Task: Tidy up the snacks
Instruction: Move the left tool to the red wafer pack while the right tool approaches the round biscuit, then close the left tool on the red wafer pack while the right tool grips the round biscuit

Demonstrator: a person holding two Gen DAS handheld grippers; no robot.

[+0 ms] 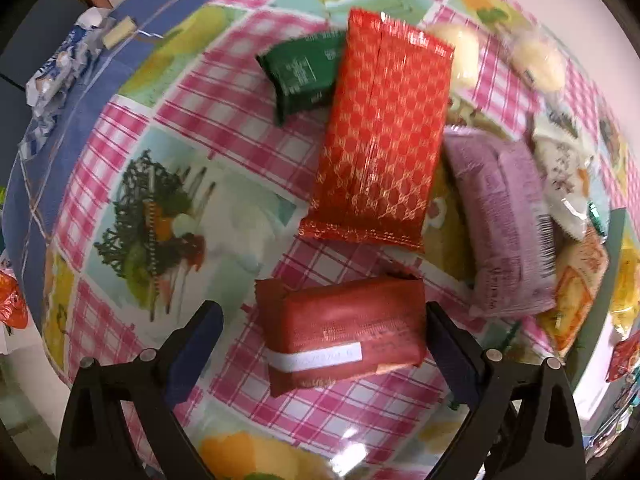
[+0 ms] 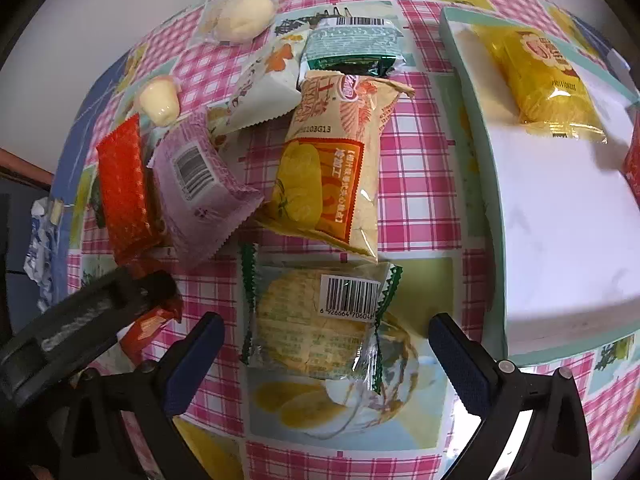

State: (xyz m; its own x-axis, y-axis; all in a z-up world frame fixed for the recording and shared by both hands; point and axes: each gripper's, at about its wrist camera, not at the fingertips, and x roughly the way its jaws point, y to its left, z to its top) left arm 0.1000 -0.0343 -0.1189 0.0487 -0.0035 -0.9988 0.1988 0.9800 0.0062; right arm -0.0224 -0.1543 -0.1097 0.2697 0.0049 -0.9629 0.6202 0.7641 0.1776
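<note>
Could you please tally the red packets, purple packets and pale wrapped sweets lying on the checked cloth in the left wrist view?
Red packets: 2
Purple packets: 1
Pale wrapped sweets: 2
Total: 5

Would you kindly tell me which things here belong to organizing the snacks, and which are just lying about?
Belonging to the job:
dark red packet between the open left tongs
clear cracker packet between the open right tongs
large red packet
purple packet
white tray holding a yellow packet

Lying about:
crumpled blue-white wrapper
</note>
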